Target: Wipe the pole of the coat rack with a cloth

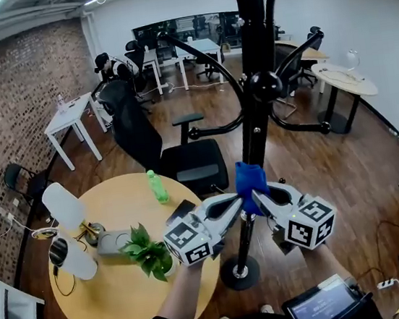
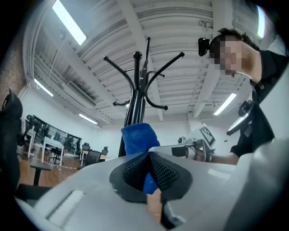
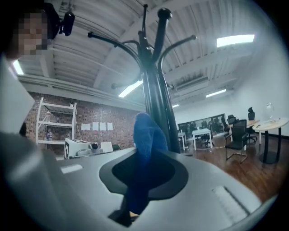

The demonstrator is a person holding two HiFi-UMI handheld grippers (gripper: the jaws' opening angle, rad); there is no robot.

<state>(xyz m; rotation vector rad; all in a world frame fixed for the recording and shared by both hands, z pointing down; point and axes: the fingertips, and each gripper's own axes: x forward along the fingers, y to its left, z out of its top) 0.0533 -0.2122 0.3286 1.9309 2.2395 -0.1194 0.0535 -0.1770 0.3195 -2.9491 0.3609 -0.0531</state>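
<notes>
Held out in front of the person, the left gripper (image 1: 236,203) and right gripper (image 1: 261,198) angle inward and meet from either side of the coat rack (image 1: 266,84). Its black pole (image 1: 257,129) stands upright, long axis vertical, rising from a round base (image 1: 240,274) on the wooden floor (image 1: 347,172). A blue cloth (image 1: 249,179) wraps the pole's lower stretch, and each gripper's jaws are closed tight, pinching a fold of it

I count one coat rack (image 1: 256,122), one blue cloth (image 1: 249,179) and two tongs: the left tongs (image 1: 239,202) and the right tongs (image 1: 258,197). One round counter (image 1: 116,304) carries one green bottle (image 1: 158,187) and one potted plant (image 1: 147,251).
</notes>
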